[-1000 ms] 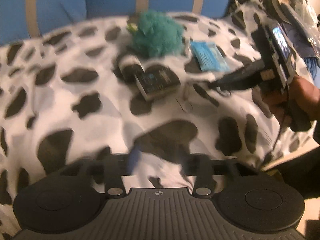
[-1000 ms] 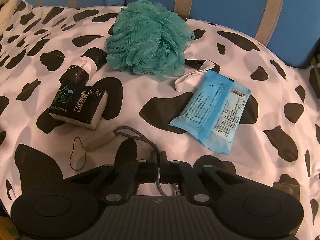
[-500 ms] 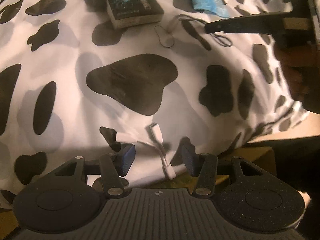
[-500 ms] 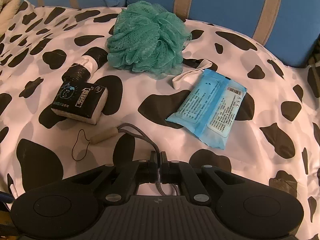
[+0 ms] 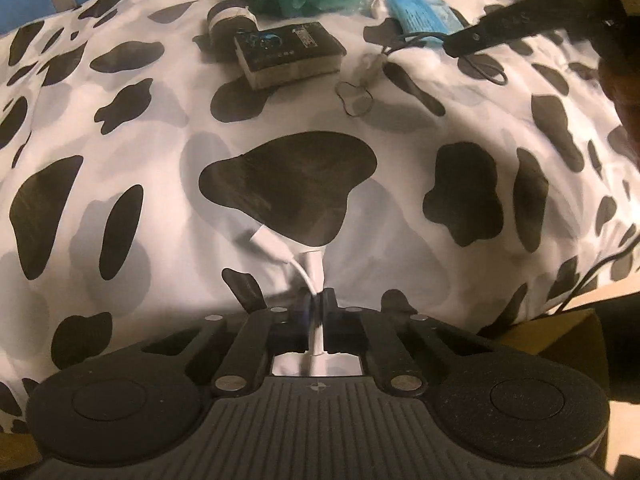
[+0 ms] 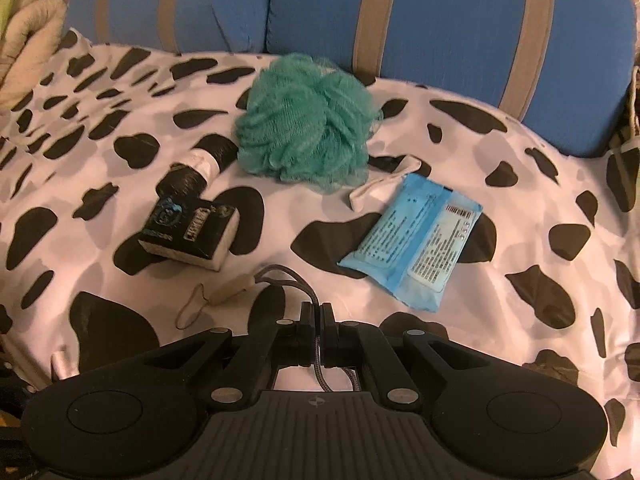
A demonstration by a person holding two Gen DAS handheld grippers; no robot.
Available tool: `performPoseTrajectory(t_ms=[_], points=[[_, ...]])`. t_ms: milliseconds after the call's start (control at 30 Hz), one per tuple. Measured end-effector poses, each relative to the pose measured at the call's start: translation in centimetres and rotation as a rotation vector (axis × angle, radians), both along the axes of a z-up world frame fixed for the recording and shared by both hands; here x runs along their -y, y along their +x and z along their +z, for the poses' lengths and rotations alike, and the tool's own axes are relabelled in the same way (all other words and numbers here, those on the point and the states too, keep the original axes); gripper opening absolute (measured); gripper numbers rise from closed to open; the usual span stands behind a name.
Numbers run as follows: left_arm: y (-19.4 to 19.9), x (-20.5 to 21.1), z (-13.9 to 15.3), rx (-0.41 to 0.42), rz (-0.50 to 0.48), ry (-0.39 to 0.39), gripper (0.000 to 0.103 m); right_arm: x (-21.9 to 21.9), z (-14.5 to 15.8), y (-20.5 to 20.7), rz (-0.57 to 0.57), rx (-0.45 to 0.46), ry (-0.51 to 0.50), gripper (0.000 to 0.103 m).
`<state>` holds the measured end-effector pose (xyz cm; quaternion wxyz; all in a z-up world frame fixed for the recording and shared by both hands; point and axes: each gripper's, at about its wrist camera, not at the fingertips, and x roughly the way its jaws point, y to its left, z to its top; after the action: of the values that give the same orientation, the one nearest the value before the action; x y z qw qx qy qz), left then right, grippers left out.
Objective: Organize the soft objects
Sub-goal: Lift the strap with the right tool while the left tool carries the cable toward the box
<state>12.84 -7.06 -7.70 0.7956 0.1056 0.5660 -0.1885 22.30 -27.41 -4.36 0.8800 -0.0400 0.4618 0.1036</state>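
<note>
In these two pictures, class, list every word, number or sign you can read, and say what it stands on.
"555", sideways: barcode label on the blue wipes pack.
Other print on the wipes pack: too small to read.
Label on the black tissue pack: blurred, unreadable.
Raised marks on the right gripper's finger: unreadable.

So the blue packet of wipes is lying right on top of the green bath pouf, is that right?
Not quite. The blue packet of wipes lies flat on the spotted cover, beside the green bath pouf and apart from it, as the right wrist view shows.
</note>
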Motion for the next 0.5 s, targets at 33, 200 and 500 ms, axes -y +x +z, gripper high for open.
performPoseTrajectory(t_ms=[33,200,500], points=[[0.0,-0.1,0.2,0.004,-0.004,-0.005,0.005,0.1,0.3,-0.2,-0.001,0.009,0.003,0.004],[0.1,-0.2,3.4,0.152,-0.009,-0.037,0.005,0.5,1.9,-1.6,-0.004,0.070,0.022,0.004],[0.3,-1.8,7.2,0.242,0.058,-0.197,0.005,0.9,6.4,-6.5,-0.009,0.207,0.090,0.004]])
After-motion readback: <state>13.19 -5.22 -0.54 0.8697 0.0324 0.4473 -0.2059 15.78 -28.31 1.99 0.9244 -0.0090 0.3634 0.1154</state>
